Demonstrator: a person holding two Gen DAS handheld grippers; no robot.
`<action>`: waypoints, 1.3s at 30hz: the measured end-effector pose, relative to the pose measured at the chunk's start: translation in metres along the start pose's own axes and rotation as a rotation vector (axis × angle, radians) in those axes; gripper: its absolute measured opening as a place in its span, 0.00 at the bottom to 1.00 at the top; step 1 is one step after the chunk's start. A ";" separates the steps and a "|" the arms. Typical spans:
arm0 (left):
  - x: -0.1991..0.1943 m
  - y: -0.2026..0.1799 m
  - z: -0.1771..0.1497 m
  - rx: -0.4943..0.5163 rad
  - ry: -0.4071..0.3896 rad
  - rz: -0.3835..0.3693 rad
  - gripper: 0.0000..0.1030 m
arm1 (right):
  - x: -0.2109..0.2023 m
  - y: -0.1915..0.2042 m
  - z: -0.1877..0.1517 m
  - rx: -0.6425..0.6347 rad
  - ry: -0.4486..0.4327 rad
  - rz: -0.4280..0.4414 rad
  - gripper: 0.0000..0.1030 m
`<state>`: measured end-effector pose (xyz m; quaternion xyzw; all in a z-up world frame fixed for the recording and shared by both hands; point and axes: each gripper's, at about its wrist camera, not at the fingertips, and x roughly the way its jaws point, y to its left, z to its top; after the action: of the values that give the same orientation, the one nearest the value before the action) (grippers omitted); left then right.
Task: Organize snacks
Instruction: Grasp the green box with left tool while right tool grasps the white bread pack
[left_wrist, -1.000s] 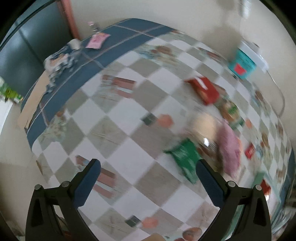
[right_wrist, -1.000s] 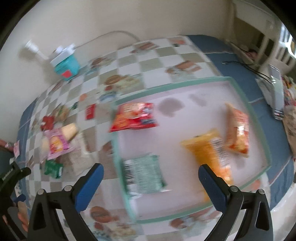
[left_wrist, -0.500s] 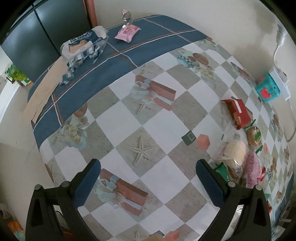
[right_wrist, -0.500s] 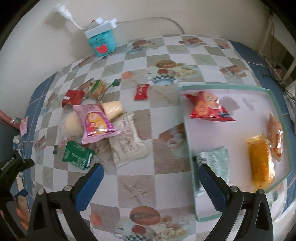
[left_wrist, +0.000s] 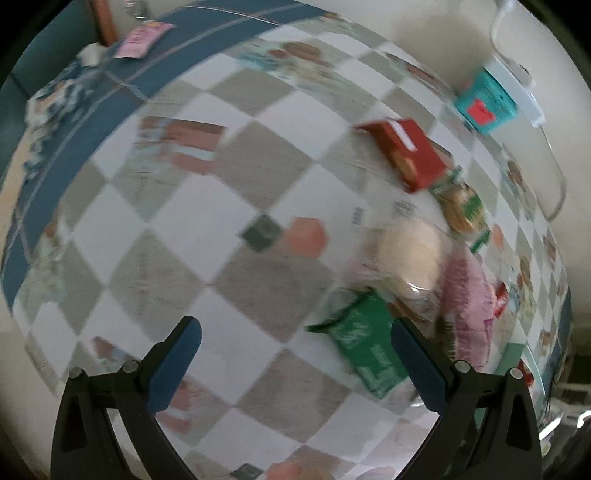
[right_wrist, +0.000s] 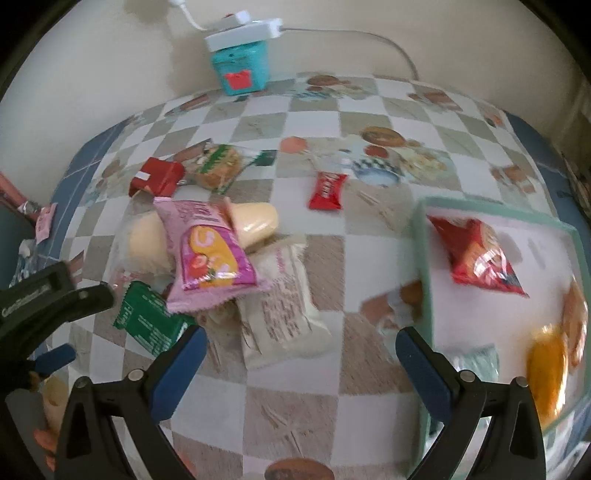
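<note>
A pile of snacks lies on the checkered tablecloth: a pink packet (right_wrist: 207, 254), a green packet (right_wrist: 151, 321), a white packet (right_wrist: 284, 310), a cream bun (right_wrist: 255, 221), a red box (right_wrist: 157, 177) and a small red sachet (right_wrist: 327, 190). A green-rimmed tray (right_wrist: 424, 258) at the right holds a red chip bag (right_wrist: 476, 251) and an orange packet (right_wrist: 546, 365). My right gripper (right_wrist: 301, 362) is open, just in front of the pile. My left gripper (left_wrist: 295, 365) is open, with the green packet (left_wrist: 364, 350) beside its right finger and the red box (left_wrist: 410, 155) beyond.
A teal box (right_wrist: 240, 70) with a white power strip and cable stands against the back wall. A blue cloth border and a pink sachet (left_wrist: 144, 38) lie at the table's far left edge. The left gripper's body (right_wrist: 48, 295) shows in the right wrist view.
Both grippers have swung toward the snack pile and come closer to it. The left view now has the green packet by its right finger. Both stay open.
</note>
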<state>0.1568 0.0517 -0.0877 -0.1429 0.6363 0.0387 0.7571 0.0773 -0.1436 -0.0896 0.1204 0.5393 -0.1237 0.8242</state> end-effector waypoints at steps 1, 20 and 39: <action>0.003 -0.005 0.000 0.012 0.002 -0.003 0.99 | 0.002 0.002 0.001 -0.013 -0.003 -0.002 1.00; 0.040 -0.033 -0.002 0.101 0.110 0.025 0.94 | 0.044 0.014 0.000 -0.081 0.024 -0.044 0.84; 0.027 -0.037 -0.030 0.132 0.093 0.052 0.40 | 0.026 0.011 -0.022 -0.112 0.022 -0.061 0.52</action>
<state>0.1426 0.0050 -0.1125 -0.0778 0.6754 0.0097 0.7333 0.0720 -0.1276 -0.1210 0.0589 0.5578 -0.1172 0.8196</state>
